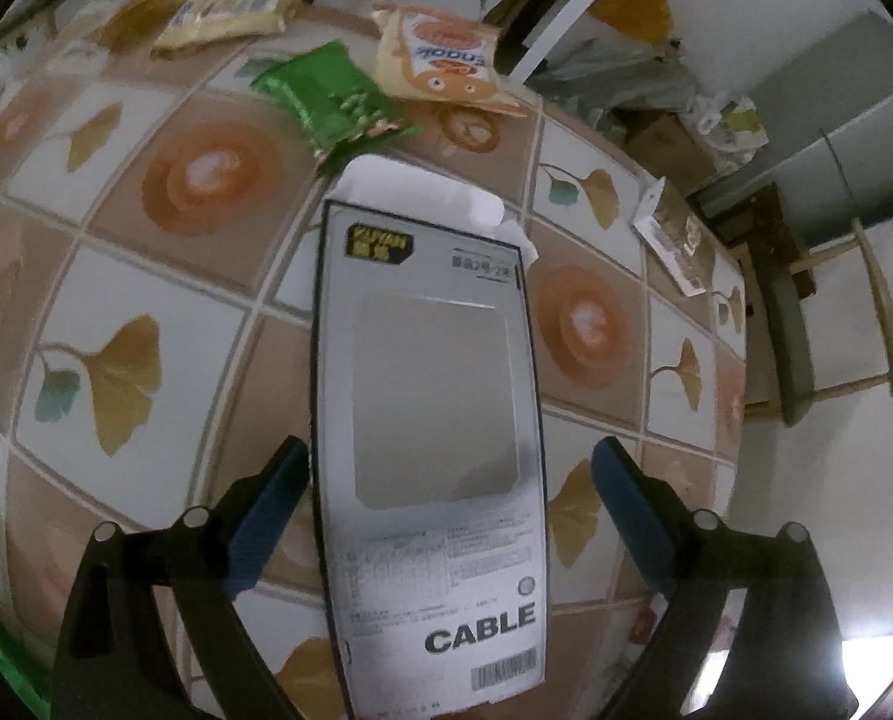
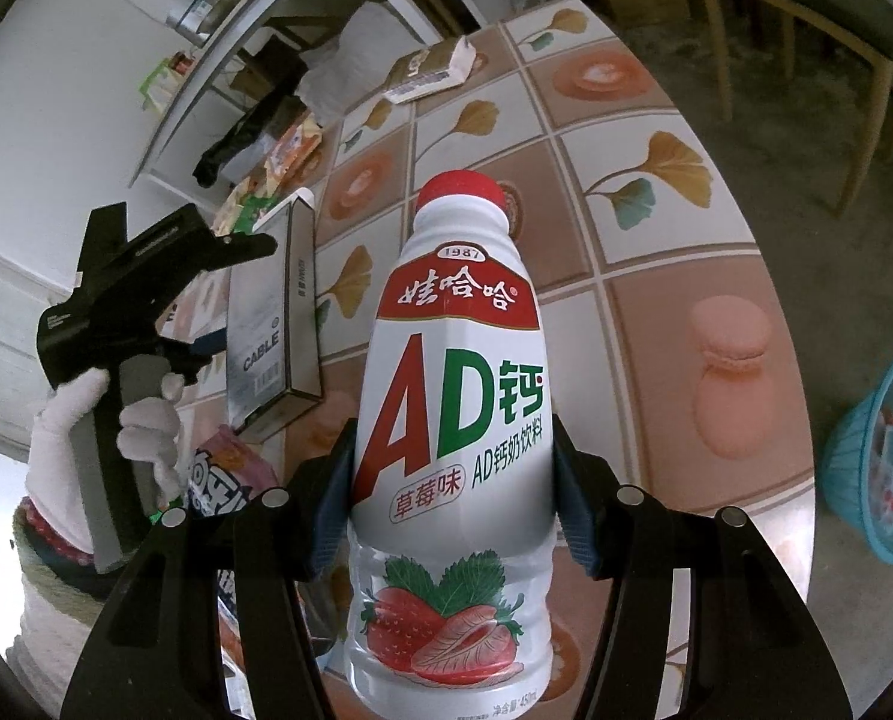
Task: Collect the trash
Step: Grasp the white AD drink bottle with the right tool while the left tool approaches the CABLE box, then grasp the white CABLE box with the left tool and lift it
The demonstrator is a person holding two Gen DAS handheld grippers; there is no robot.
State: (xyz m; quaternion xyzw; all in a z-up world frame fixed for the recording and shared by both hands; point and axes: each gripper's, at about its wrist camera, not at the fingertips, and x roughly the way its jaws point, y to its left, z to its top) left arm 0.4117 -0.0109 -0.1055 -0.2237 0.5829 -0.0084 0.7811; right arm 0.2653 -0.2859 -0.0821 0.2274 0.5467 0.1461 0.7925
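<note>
A white strawberry milk-drink bottle (image 2: 452, 360) with a red cap fills the right wrist view, and my right gripper (image 2: 455, 486) is shut on its body above the table. A long grey box marked CABLE (image 1: 428, 396) lies on the patterned tablecloth (image 1: 146, 300), its end flap loose. My left gripper (image 1: 449, 447) is open and straddles the box. The left pad sits close to the box's edge and the right pad stands clear of it. From the right wrist the same cable box (image 2: 272, 324) shows beneath that gripper, which a white-gloved hand (image 2: 146, 420) holds.
Beyond the box lie a green snack bag (image 1: 332, 102), an orange-and-white snack bag (image 1: 440, 60) and yellow packets (image 1: 230, 6). A small carton (image 1: 674, 240) rests near the table's right edge. A blue basket (image 2: 878, 456) stands on the floor, a chair (image 2: 836, 30) behind it.
</note>
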